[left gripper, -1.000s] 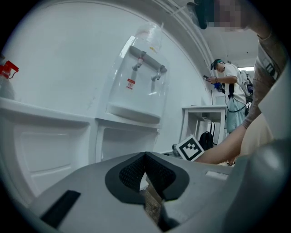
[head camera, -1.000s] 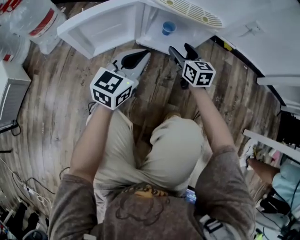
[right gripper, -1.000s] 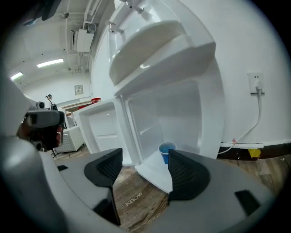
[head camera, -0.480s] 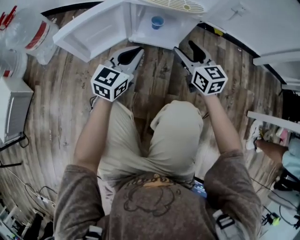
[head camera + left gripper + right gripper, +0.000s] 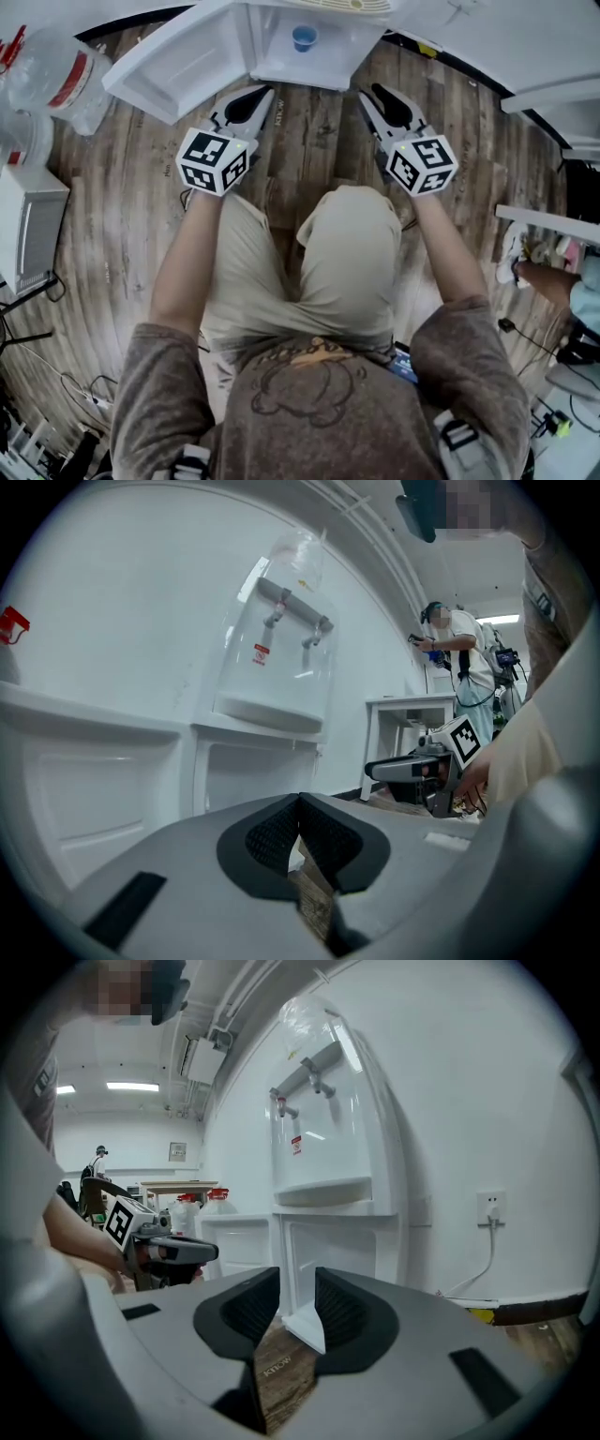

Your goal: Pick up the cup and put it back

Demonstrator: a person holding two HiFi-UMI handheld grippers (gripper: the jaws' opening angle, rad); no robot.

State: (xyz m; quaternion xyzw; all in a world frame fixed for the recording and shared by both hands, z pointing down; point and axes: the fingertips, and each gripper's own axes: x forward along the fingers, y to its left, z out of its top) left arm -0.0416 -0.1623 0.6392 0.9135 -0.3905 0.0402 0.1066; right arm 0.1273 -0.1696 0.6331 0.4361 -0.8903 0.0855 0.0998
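A small blue cup [image 5: 304, 37] stands upright inside the open lower compartment of the white water dispenser [image 5: 281, 56], with nothing touching it. My right gripper [image 5: 372, 95] hovers over the wooden floor just outside the compartment, right of the cup. Its jaws have just been closing, but a narrow gap remains and nothing is between them [image 5: 298, 1283]. My left gripper [image 5: 263, 94] hangs to the cup's left, near the open door, shut and empty [image 5: 300, 803]. Neither gripper view shows the cup.
The dispenser's door [image 5: 173, 61] swings open to the left. Large water bottles [image 5: 56, 61] and a white box [image 5: 28, 225] stand at the left. Cables lie on the floor at the lower left. Another person [image 5: 459, 658] stands by a white table [image 5: 403, 705].
My right gripper has drawn back from the compartment mouth, to the right of the cup, and its jaws have narrowed. The cup stays in the compartment. My left gripper has hardly moved.
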